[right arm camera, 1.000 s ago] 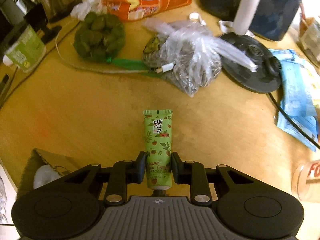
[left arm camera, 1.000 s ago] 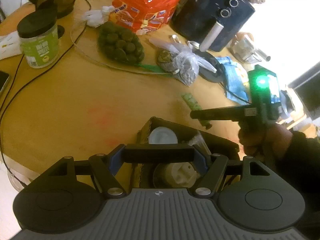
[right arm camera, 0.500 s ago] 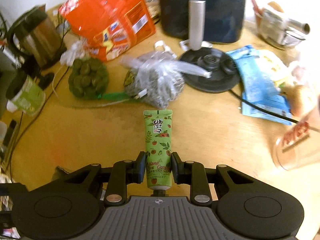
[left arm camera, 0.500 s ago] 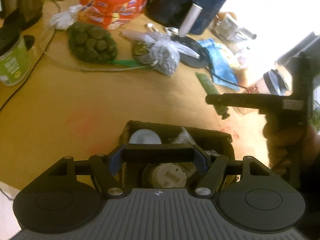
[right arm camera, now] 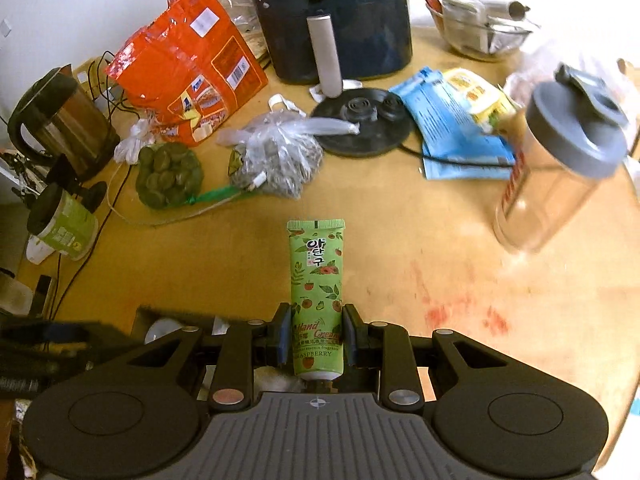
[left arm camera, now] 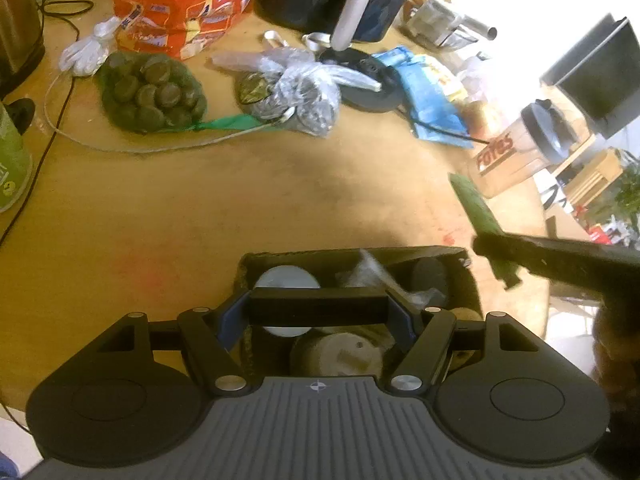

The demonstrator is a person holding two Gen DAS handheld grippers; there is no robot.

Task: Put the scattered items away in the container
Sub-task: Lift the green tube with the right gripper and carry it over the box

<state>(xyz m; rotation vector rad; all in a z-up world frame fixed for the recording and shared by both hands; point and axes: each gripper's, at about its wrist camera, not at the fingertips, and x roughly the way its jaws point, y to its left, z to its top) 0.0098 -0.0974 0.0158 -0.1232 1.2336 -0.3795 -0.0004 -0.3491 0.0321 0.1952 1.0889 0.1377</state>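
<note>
A green hand cream tube [right arm camera: 317,292] is held between the jaws of the right gripper [right arm camera: 314,336], which are set narrow and pressed on its lower part. The cap end is turned toward the camera and the flat crimped end points away, above the wooden worktop [right arm camera: 400,240]. In the left wrist view the same tube [left arm camera: 478,208] is seen from the side, raised in the air just beside the right edge of the cardboard box [left arm camera: 466,276] and clear of the worktop [left arm camera: 200,208].

A black bar-shaped object [left arm camera: 318,311] is held crosswise between the jaws of the left gripper [left arm camera: 318,314], which are set rather wide on it, directly above the open box. Inside the box a white round lid [left arm camera: 286,278], a crumpled clear wrapper [left arm camera: 374,276] and a beige round container [left arm camera: 340,356] are seen.

Farther back on the worktop a green net bag of round items [right arm camera: 168,174], a clear plastic bag with dark contents [right arm camera: 276,160], an orange snack pack [right arm camera: 188,76], a dark air fryer [right arm camera: 328,20], a black kettle base [right arm camera: 362,120] and a blue packet [right arm camera: 452,136] are placed. A metal kettle [right arm camera: 56,120] and a green jar with a black lid [right arm camera: 62,222] stand at the left side. A clear shaker bottle with a grey lid [right arm camera: 560,168] stands at the right, near the worktop edge.
</note>
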